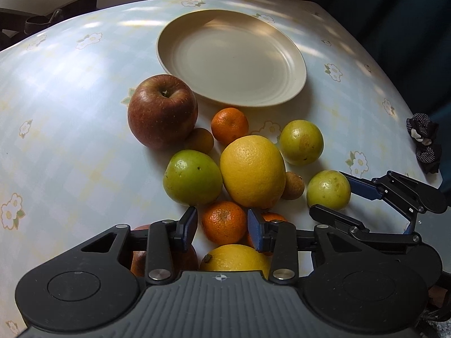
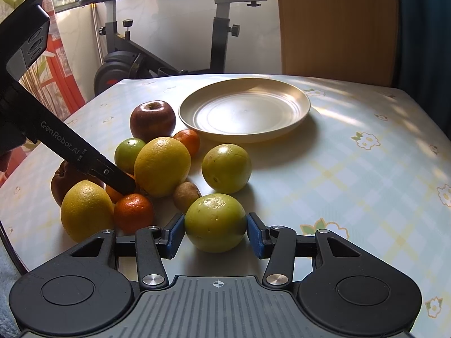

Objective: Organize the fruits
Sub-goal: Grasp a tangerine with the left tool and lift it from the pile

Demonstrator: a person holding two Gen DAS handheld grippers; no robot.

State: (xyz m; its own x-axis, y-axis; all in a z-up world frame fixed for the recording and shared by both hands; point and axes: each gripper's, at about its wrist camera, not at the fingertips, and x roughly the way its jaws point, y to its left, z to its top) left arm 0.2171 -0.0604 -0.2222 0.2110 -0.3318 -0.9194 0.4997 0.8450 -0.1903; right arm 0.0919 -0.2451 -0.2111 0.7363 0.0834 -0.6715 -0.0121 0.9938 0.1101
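A pile of fruit lies on the table in front of an empty beige plate (image 1: 231,56), which also shows in the right wrist view (image 2: 245,109). My left gripper (image 1: 222,226) is open, its pads on either side of a mandarin (image 1: 224,221) without touching it. My right gripper (image 2: 215,235) is open around a green fruit (image 2: 215,222), which also shows in the left wrist view (image 1: 328,189), with small gaps at both pads. Nearby are a red apple (image 1: 162,111), a large yellow citrus (image 1: 252,171), another green fruit (image 1: 193,177) and a second yellow citrus (image 2: 86,209).
The table has a pale blue flowered cloth (image 1: 70,90). A dark polka-dot cloth item (image 1: 424,143) lies at the right edge. An exercise bike (image 2: 169,33) and a wooden panel (image 2: 338,22) stand behind the table. A small brown fruit (image 2: 186,194) lies by the green one.
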